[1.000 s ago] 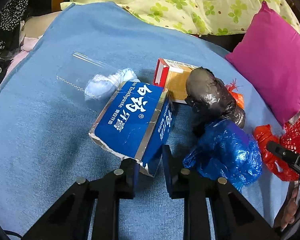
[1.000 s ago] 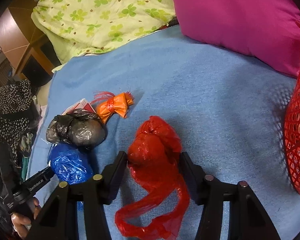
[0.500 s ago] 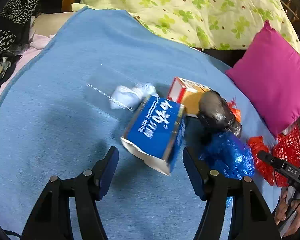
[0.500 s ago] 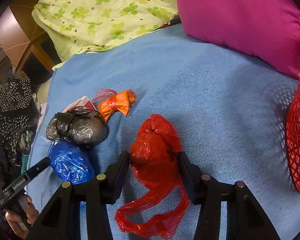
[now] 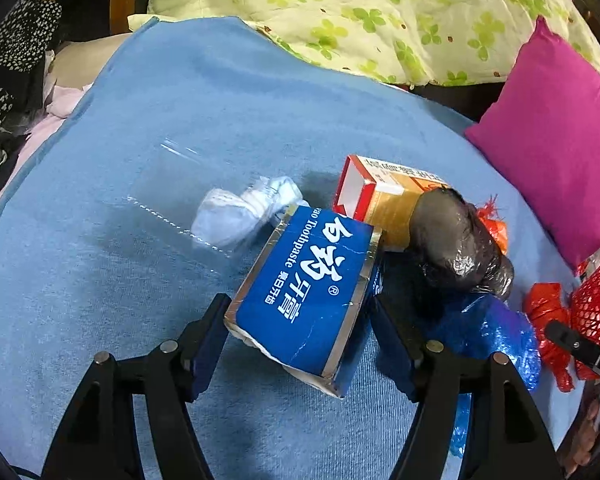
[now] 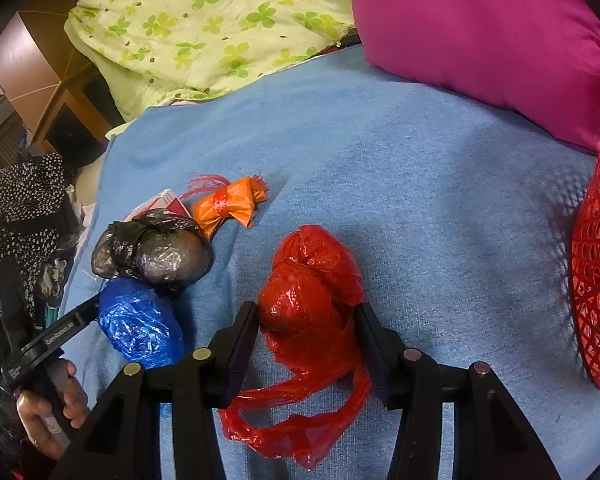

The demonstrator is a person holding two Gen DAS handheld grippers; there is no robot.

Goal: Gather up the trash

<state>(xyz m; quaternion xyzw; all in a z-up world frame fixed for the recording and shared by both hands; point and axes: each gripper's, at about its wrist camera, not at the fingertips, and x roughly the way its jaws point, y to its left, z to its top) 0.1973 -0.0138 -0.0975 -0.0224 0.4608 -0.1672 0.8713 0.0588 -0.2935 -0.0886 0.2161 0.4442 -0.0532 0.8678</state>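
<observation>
**Collecting trash, both wrist views.** The toothpaste box (image 5: 312, 264) lies just left of the black bag (image 5: 456, 248), tilted, with one long edge raised off the cloth. The left gripper (image 5: 300, 312) straddles its near end. Its jaws are opening, with the box between them but apparently not pinched. For a sound pickup, the fingers should close squarely across the box's two long faces, since a crushed carton may twist out of a corner grip. The red plastic bag (image 6: 312, 272) lies right of the black bag. The right gripper (image 6: 308, 312) is closed partway on its knotted bulk, both fingers against the film. The loose tail trails toward the camera and could snag when lifted.

**Surroundings.** A blue blanket (image 5: 220, 100) carries everything. Beyond the black bag lie a clover-print quilt (image 5: 380, 12) and a pink cushion (image 5: 556, 128). Far right of it stands a red mesh basket (image 6: 596, 240), the likely bin. A blue bag (image 5: 484, 332) touches its near side, an opened carton (image 5: 380, 192) lies behind it, and an orange wrapper (image 6: 228, 204) sits just beyond.
</observation>
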